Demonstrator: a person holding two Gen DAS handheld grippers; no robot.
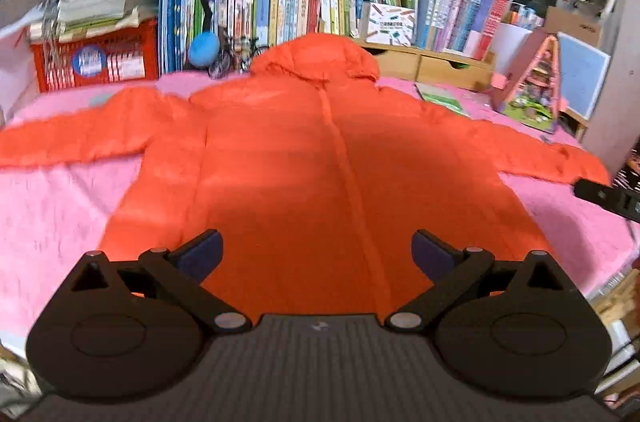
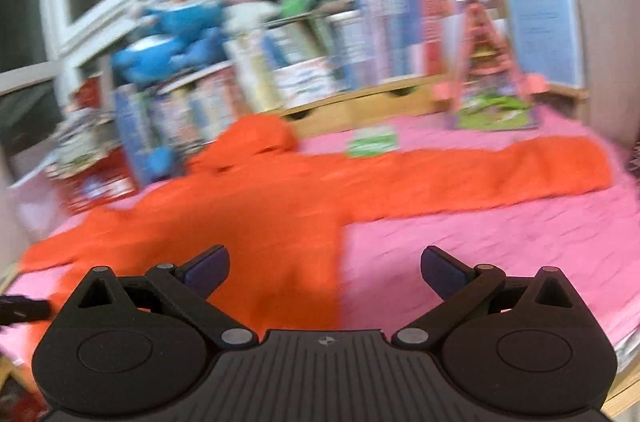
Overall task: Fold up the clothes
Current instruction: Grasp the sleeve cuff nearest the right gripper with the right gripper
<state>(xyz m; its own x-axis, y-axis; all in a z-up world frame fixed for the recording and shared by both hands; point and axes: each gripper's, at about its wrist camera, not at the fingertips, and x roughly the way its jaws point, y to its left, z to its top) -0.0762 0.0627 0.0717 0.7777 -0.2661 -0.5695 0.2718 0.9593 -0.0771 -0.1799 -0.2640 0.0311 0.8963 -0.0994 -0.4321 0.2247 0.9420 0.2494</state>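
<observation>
Left wrist view first: the left gripper [image 1: 316, 248] hangs over the hem of the orange hooded jacket [image 1: 320, 158], its jaws spread wide and holding nothing, with the zipper line running up almost midway between them. The jacket lies flat and face up on the pink blanket [image 1: 60, 206]; one sleeve [image 1: 80, 138] stretches out well beyond the left jaw, the hood [image 1: 316, 58] sits straight ahead past the jaw tips, and the other sleeve [image 1: 532, 146] reaches out beyond the right jaw. A dark piece at that far edge is likely the right gripper [image 1: 608, 200] (only a sliver shows, so I would not swear to it). In the right wrist view, the right gripper [image 2: 324, 268] also has its jaws wide and empty; the jacket's side edge falls between them, orange cloth under the left jaw and bare blanket under the right, and the long sleeve lies ahead and off past the right jaw. By my reading nothing is folded yet: this is the opening step, with both tools lining up for a first grasp. The next move probably calls for each gripper to travel out to a sleeve end or a side seam, pinch the puffy fabric, and carry it in toward the zipper. The right view is badly motion-blurred, so seams and the cuff are unreadable there, and the jacket's bottom hem is hidden behind the gripper bodies in both views.
</observation>
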